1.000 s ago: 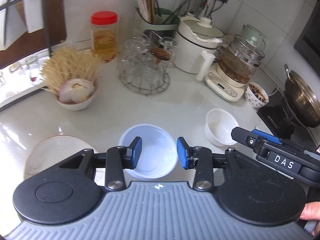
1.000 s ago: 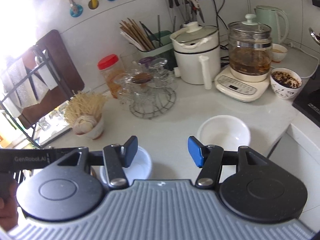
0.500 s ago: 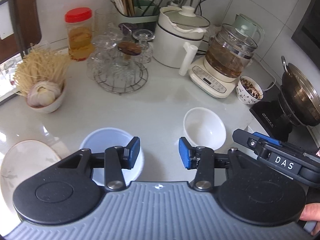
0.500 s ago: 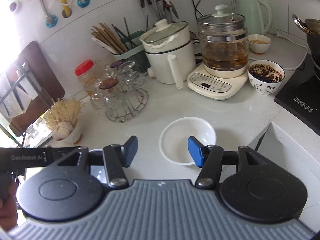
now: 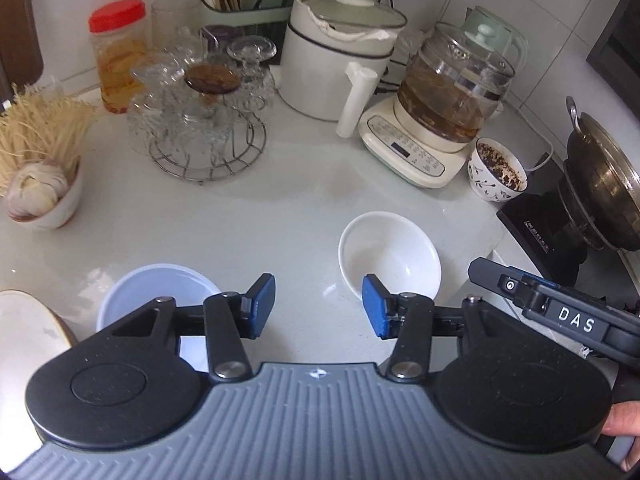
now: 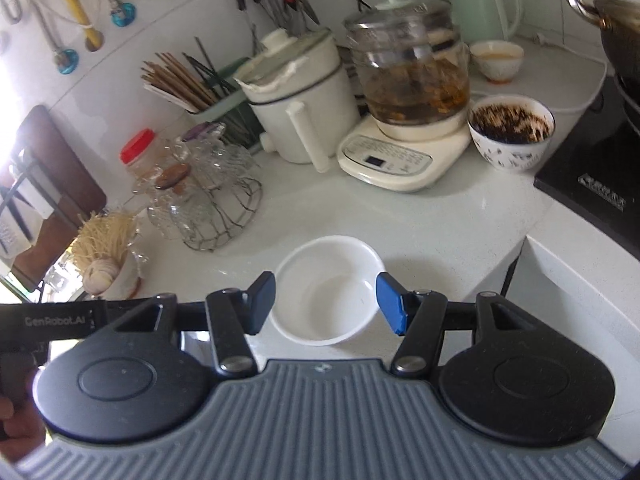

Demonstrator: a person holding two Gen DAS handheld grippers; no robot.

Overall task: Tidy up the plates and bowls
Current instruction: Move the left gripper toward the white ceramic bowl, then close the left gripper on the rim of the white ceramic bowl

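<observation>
Both grippers are shifting rightward along the counter (image 5: pixel 256 216) compared with a second ago. In the left wrist view the pale blue bowl (image 5: pixel 132 292), which was sitting centred between the fingers a second ago, is now sliding off to the near left, partly hidden behind the left finger, with the plate (image 5: pixel 24 332) just beside it at the near-left edge. The left gripper (image 5: pixel 318 306) is widening its jaws as it goes, and nothing is lying between them, only bare counter; it is released and holding nothing.

In the right wrist view the white bowl (image 6: pixel 326 290) is coming into line: a second ago it was lying beyond the right finger, and now it is sitting framed between the two pads of the right gripper (image 6: pixel 326 300), near the counter's front edge. The right gripper is holding a steady half-open spread, the pads looking just clear of the rim on either side, so it is not yet grasping.

This is reading as the approach to the white bowl, probably to carry it towards the blue bowl and plate for stacking. No dish appears stacked yet.
</observation>
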